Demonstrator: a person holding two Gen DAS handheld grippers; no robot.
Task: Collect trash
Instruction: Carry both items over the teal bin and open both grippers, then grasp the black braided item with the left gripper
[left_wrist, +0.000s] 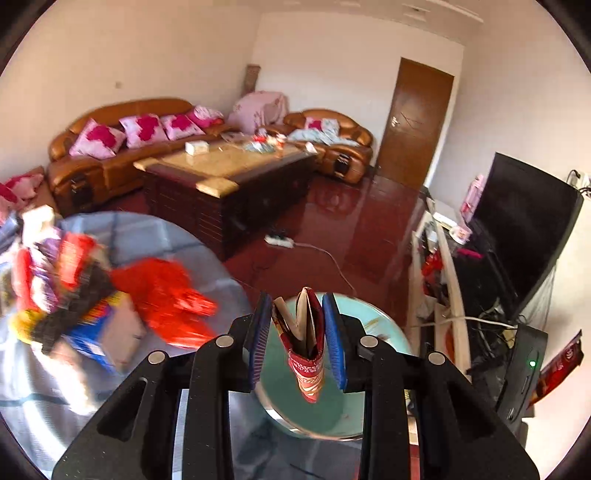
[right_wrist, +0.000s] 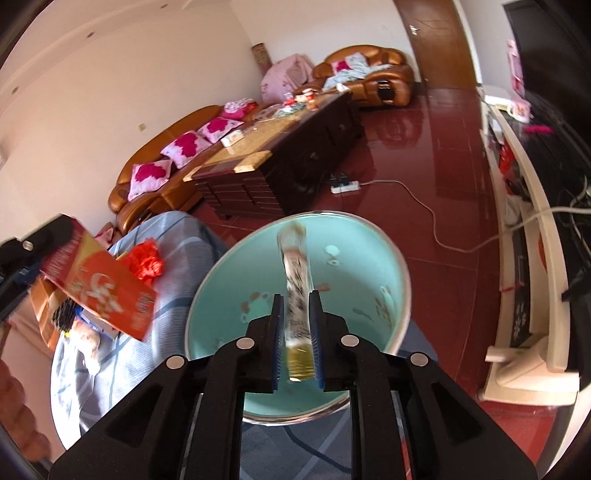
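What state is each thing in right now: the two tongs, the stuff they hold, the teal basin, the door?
Left tongs: shut on a red wrapper.
Red wrapper: crumpled, held above the basin.
Right tongs: shut on a clear packet.
Clear packet: blurred, held over the basin.
Teal basin: upright, only scraps inside.
Door: closed.
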